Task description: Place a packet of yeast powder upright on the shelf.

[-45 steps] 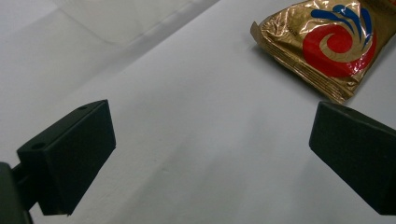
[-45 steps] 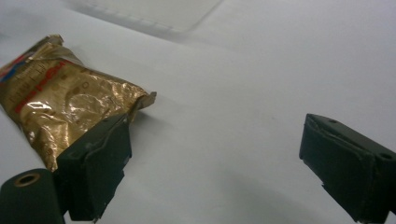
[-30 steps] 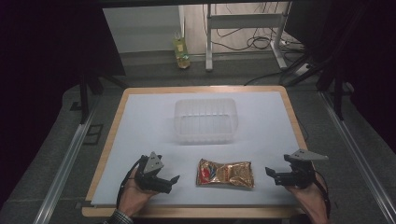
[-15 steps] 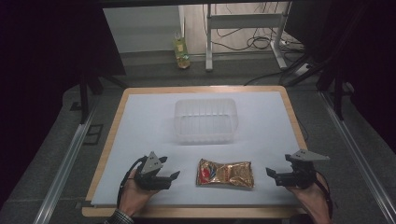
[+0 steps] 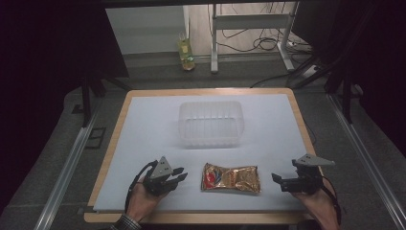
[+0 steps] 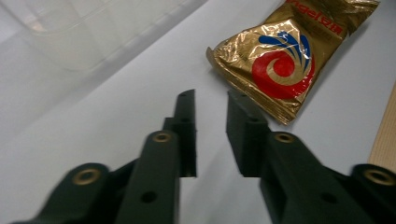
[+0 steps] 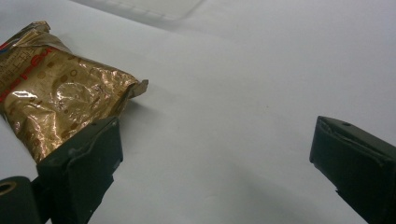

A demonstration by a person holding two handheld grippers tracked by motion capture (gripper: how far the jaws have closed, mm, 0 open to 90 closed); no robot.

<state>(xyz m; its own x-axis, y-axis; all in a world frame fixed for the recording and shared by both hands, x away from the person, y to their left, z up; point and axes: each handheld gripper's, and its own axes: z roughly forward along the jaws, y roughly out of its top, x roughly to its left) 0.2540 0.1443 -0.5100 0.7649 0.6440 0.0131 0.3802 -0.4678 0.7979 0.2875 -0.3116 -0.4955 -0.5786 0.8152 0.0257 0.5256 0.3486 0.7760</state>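
Nothing has visibly moved since the earlier frames. Left gripper (image 5: 179,174), jaws narrowly apart, and right gripper (image 5: 276,181), jaws wide and empty, flank the gold snack packet (image 5: 231,178) on the table (image 5: 143,124).

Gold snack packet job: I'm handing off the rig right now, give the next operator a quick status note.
Left gripper: jaws a little apart, empty, resting on the table just left of the gold snack packet.
Right gripper: jaws wide open, empty, right of the packet, not touching it.
Packet lies flat on the white mat near the front edge; the clear plastic container sits behind it, empty as far as can be seen.
Done: nothing grasped yet.
Left: probably grip the packet and move it to the container.
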